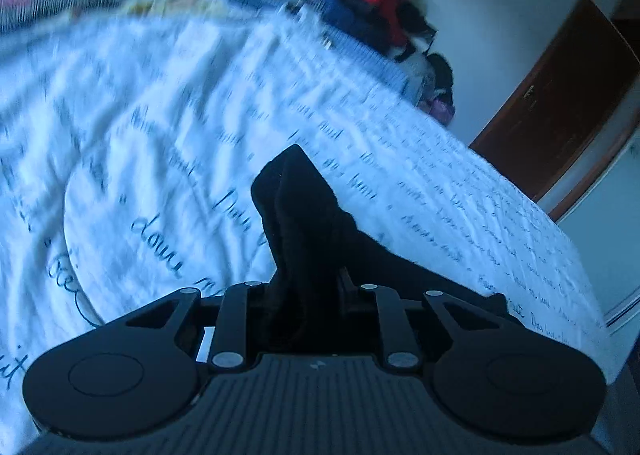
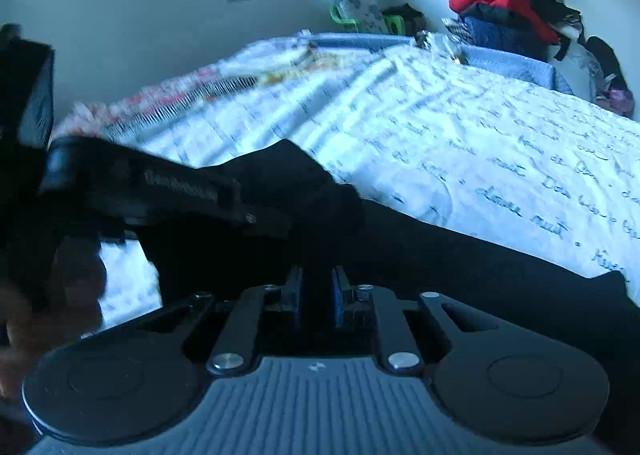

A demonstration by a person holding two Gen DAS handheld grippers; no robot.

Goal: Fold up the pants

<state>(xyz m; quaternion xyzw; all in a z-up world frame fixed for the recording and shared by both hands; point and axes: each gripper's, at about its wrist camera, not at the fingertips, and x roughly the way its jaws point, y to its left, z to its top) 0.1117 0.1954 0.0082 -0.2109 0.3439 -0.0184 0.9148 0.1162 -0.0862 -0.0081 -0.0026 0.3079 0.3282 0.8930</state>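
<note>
- While the room lay in dim blue light, the black pants (image 1: 304, 223) stood bunched up between the fingers of the left gripper (image 1: 308, 287), whose jaws were clamped on the cloth.
- From that pinch a fold of the pants rose in a peak above the gripper, and the rest trailed down to the right over the bed sheet (image 1: 140, 115).
- Seen from the right wrist, the right gripper (image 2: 316, 295) had its blue pads (image 2: 338, 297) drawn close together, nipping a dark edge of the pants (image 2: 460, 267) between them.
- The pants spread away from that gripper to the right, lying along the near edge of the white sheet with handwriting print (image 2: 480, 143).
- The left gripper (image 2: 168, 191) reached in from the left of that view, just beside and above the right one, with the raised fold of cloth at its tip.
- A pile of clothes (image 2: 516, 7) sat at the far corner of the bed, well apart from both grippers.
</note>
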